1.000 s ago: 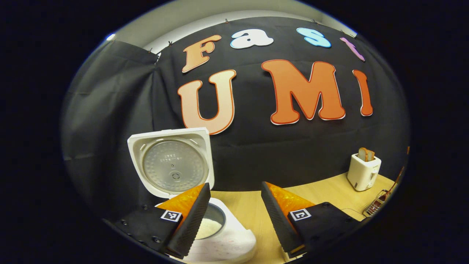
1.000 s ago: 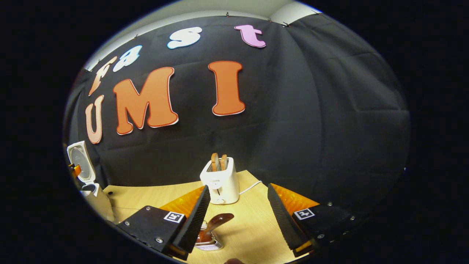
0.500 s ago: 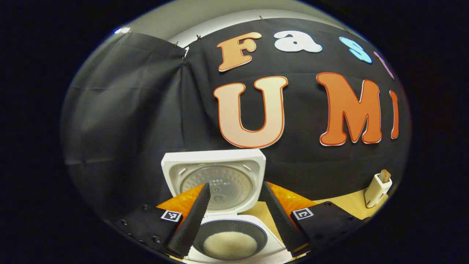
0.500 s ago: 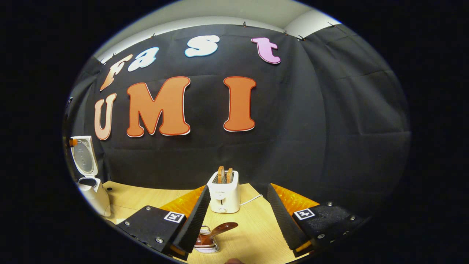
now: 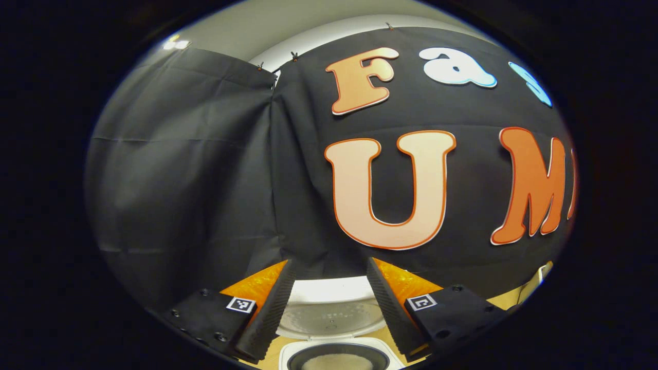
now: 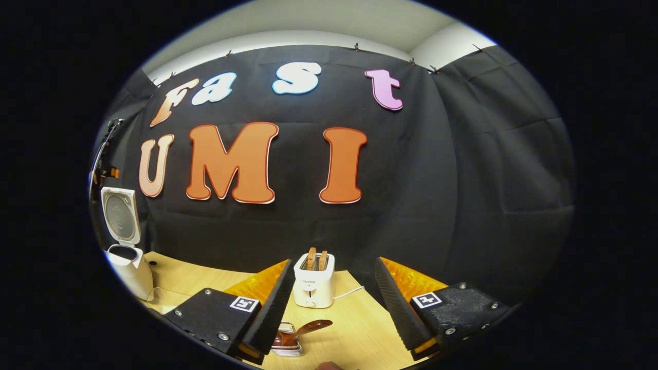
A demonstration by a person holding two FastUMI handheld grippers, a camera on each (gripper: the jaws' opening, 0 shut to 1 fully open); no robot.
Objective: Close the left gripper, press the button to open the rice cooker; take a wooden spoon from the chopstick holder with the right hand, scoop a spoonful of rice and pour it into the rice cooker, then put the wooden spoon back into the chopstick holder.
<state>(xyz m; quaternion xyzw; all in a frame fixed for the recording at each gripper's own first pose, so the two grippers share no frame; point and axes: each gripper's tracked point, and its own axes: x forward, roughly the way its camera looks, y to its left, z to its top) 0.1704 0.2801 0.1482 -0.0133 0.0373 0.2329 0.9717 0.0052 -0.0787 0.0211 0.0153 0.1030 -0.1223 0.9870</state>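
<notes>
White rice cooker sits lid-up with pale rice in its pot. Brown wooden spoon stands in the wire chopstick holder. Left gripper and right gripper both gape, holding nothing.

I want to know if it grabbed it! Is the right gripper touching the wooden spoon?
Apart. In the right gripper view the right gripper is open, the wooden spoon lying beyond it.
</notes>
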